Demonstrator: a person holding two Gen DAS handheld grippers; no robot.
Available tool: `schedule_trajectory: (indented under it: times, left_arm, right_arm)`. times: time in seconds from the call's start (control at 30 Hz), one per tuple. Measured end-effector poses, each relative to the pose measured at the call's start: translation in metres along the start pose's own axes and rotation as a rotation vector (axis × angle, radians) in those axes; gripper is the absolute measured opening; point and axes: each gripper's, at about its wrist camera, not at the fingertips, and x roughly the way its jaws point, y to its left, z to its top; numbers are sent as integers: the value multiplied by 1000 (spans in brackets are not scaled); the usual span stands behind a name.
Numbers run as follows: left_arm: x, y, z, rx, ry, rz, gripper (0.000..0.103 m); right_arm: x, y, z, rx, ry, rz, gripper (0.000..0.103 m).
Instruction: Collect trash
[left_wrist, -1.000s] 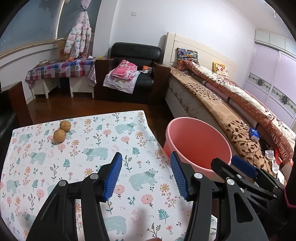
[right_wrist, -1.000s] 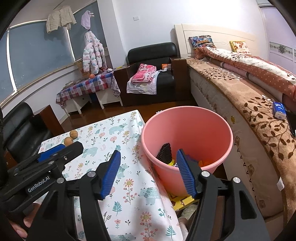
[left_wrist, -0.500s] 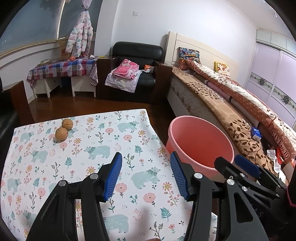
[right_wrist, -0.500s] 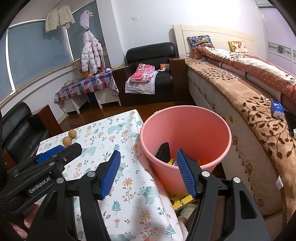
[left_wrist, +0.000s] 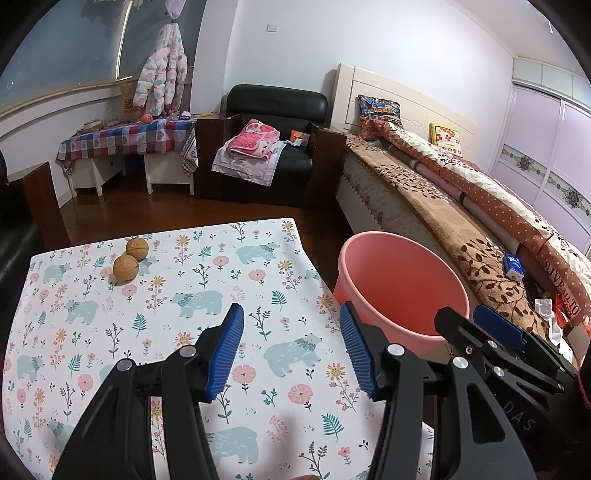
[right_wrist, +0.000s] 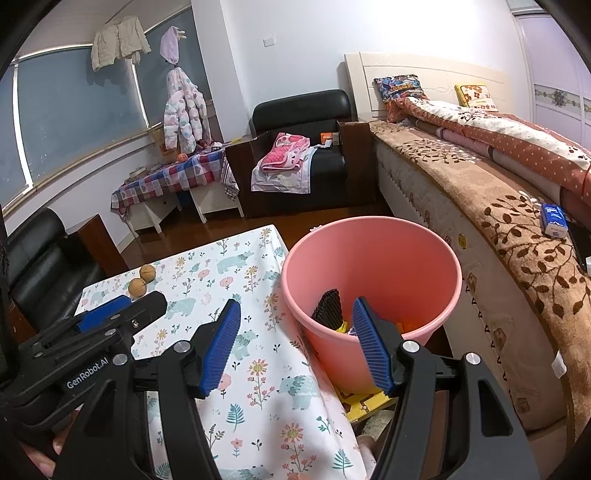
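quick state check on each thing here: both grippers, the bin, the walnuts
left gripper: open, holding nothing, over the table
right gripper: open, holding nothing, at the bin's near rim
pink bin: upright beside the table, some trash inside
two walnuts: on the tablecloth, close together

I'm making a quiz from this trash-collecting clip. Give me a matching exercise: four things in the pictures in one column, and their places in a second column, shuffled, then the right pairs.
Things:
1. walnuts
2. pink bucket
3. pink blanket
4. blue packet

Places:
A. on the black armchair
B. on the bed's brown cover
C. on the floral tablecloth, far left corner
D. on the floor between table and bed

Pairs: 1-C, 2-D, 3-A, 4-B
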Motion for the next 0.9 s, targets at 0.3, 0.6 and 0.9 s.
schedule_trajectory:
  times: [0.3,0.6,0.9]
  left_arm:
    - [0,0,0,2,-1,2,53]
    - [0,0,0,2,-1,0,53]
    - [0,-1,-1,2,-1,1,53]
  right_arm:
    - [-1,0,0,4,-2,-4,63]
    - [-2,1,0,9,-2,-7,63]
    - [-2,1,0,9,-2,-8,63]
